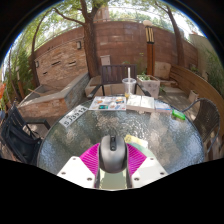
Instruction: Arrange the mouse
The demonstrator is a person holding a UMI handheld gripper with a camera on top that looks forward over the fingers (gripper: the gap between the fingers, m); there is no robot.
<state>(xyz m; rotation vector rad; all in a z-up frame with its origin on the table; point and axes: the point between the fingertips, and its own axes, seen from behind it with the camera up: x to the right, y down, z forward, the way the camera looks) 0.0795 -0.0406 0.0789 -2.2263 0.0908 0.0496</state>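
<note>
A dark grey computer mouse (112,152) sits between my gripper's (112,158) two fingers, its nose pointing away from me. The magenta pads (91,157) press against both of its sides. The mouse is held above a round glass table (70,140). Its rear end is hidden behind the gripper body.
Papers and booklets (122,102) lie at the far side of the table, with a small green thing (178,114) to the right. A dark chair (118,78) stands beyond the table, another (18,135) at the left. Brick walls and trees lie behind.
</note>
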